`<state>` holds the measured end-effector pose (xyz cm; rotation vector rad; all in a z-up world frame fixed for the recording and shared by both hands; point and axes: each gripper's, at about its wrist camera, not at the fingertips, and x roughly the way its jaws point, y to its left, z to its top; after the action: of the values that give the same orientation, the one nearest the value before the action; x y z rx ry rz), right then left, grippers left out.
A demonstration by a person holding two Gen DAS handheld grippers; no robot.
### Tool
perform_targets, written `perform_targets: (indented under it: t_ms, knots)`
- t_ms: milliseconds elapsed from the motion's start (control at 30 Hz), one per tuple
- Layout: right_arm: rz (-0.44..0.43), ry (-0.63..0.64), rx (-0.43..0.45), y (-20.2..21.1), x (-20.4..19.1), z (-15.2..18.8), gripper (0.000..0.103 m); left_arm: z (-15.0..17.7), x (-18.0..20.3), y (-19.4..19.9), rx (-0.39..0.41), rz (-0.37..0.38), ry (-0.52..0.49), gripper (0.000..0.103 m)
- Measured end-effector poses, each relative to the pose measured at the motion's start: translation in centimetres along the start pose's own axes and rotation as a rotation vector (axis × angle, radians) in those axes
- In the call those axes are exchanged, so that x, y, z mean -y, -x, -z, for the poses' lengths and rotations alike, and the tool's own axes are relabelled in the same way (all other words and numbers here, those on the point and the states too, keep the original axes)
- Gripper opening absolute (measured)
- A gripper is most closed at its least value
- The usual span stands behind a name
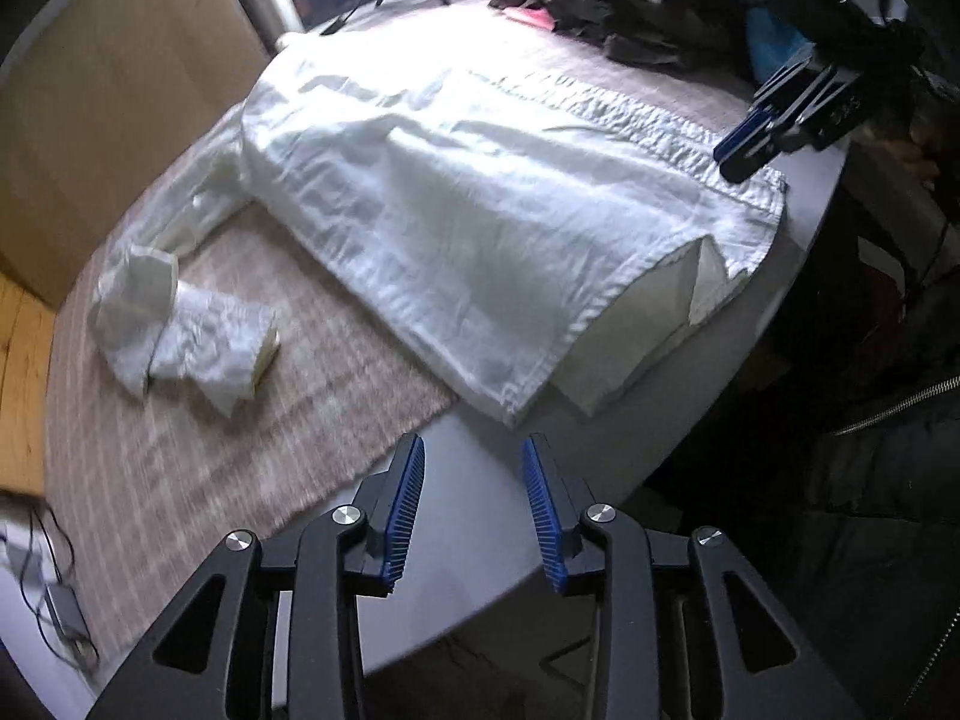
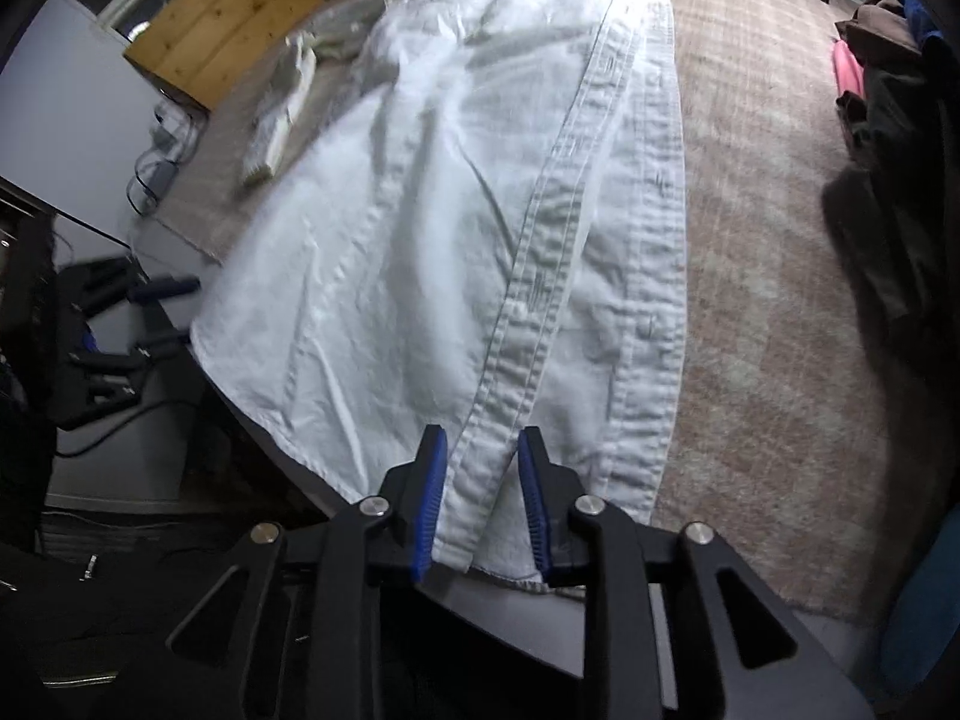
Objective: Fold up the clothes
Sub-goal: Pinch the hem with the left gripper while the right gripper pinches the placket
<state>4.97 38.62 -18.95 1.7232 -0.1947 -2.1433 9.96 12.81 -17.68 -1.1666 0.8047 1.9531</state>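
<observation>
A white button shirt (image 1: 480,180) lies flat on a beige checked cloth (image 1: 240,450), hem toward me, with one crumpled sleeve (image 1: 180,324) flung out to the left. My left gripper (image 1: 474,444) is open and holds nothing. It hovers over the bare grey table edge (image 1: 480,540), just short of the shirt's near hem corner. My right gripper (image 2: 483,438) is open over the shirt (image 2: 420,210), with the lower end of the button placket (image 2: 480,480) lying loose between its jaws. Each gripper shows in the other's view: the right gripper (image 1: 744,150) and the left gripper (image 2: 174,312).
A pile of dark clothes (image 1: 630,6) and something pink (image 1: 531,17) sit at the far side of the cloth. A brown box (image 1: 120,90) stands to the left. A charger and cable (image 1: 60,600) lie at the near left. A dark zipped jacket (image 1: 888,480) is on the right.
</observation>
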Motion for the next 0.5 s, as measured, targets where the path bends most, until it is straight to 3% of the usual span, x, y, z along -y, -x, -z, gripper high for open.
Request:
perform_targets:
  t_ms: [200,233,300,333,500]
  knots:
    - [0.012,0.002,-0.016,-0.6,-0.3,0.1,0.030,-1.6,0.5,-1.8,0.039,-0.020,-0.100,0.035]
    - [0.013,0.003,-0.015,-0.5,-0.3,0.2,0.027,-1.7,0.6,-2.3,0.034,-0.016,-0.107,0.030]
    - [-0.005,0.000,-0.012,-0.2,-0.1,0.3,0.009,-1.8,0.4,-2.7,0.027,0.000,-0.103,0.011]
    - [-0.018,-0.007,-0.003,0.2,0.1,0.3,0.009,-1.8,0.0,-2.5,0.031,0.011,-0.082,0.007]
    - [-0.092,-0.048,0.056,2.9,1.2,0.5,0.006,-1.7,-2.4,-0.4,0.071,0.037,0.012,0.005]
